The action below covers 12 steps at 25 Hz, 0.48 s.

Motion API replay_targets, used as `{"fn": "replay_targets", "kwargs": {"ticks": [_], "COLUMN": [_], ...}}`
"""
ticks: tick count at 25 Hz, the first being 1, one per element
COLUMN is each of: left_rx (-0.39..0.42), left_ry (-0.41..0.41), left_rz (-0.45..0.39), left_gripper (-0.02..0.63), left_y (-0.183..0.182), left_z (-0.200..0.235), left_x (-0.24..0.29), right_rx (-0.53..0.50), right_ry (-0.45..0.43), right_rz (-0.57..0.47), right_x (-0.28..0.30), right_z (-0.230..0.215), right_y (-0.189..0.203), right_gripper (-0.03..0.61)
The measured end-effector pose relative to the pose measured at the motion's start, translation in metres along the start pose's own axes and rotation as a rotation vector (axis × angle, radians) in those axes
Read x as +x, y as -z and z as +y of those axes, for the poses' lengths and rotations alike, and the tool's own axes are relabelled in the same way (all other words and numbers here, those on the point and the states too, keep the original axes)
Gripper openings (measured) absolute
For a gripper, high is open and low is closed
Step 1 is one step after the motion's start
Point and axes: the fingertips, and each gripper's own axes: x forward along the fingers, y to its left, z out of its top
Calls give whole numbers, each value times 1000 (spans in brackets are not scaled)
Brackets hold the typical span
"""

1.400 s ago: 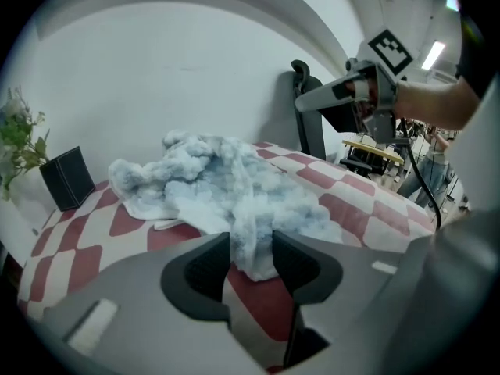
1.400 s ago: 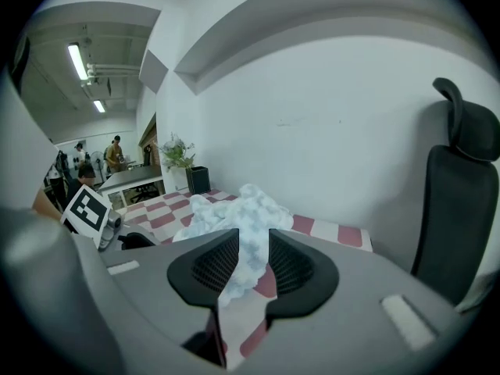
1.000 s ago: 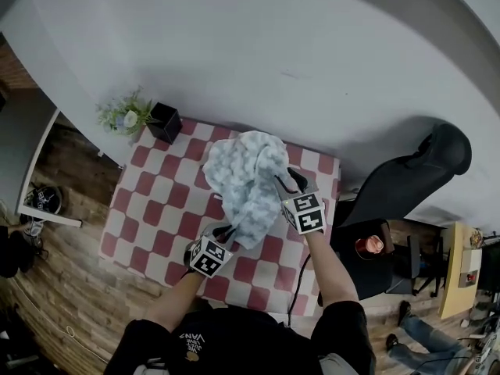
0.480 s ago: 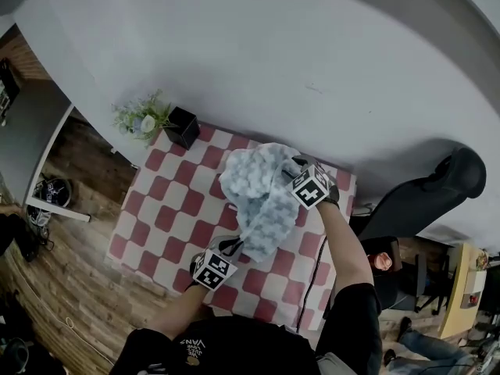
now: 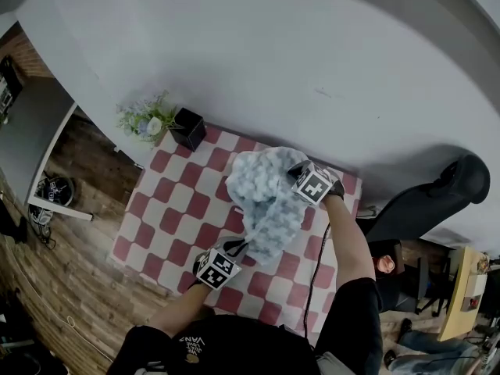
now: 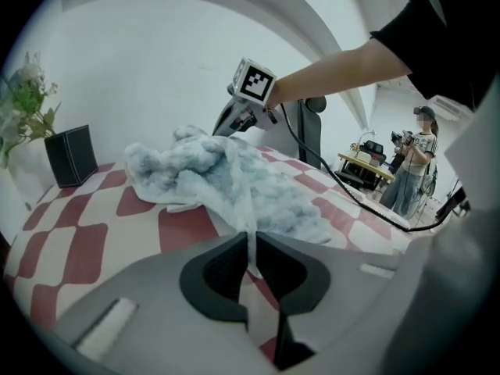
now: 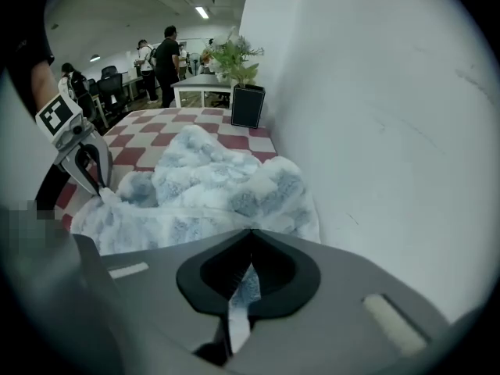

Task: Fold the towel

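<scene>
Two grippers: both clamped on the one towel (image 5: 269, 201), one at each end of it.
Left gripper (image 5: 233, 250): at the near edge of the table (image 5: 168, 217), nipped together on a thin corner of the towel, the cloth drawn up taut between the black pads (image 6: 219, 280).
Right gripper (image 5: 295, 172): at the far side, close by the white wall (image 5: 273, 53), pointing steeply down; jaws just closed, now pressed together on a narrow strip of towel, perhaps the hem, too blurred up close to be sure.
Towel: pale blue and white, fluffy, heaped in a crumpled mound on the far right part of the table, pulled into a ridge from the far gripper down to the near one; nowhere flat, not yet folded.
Table: covered in red and white checks, pushed against the wall.
Plant (image 5: 144, 119): in a square black pot (image 5: 187, 128) at the far left corner, well apart from the towel.
Cable (image 5: 307, 268): black, trailing back from the right gripper beside the forearm.
Chair (image 5: 437, 194): black, just right of the table.
Background: several people (image 7: 166, 53) standing among desks in the right gripper view.
</scene>
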Motion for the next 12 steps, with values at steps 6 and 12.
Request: {"fn": "replay_targets", "kwargs": {"ticks": [6,12], "left_rx": [4,-13], "left_ry": [30,43], "left_rz": [11,11], "left_gripper": [34,34], "left_y": [5,3], "left_z": [0,1], "left_x": [1,1], "right_rx": [33,33], "right_ry": [-9,-62], "right_rz": [-8,49], "right_x": [-2,17], "right_z": [-7,-12], "right_y": [2,8], "right_gripper": [175,219]}}
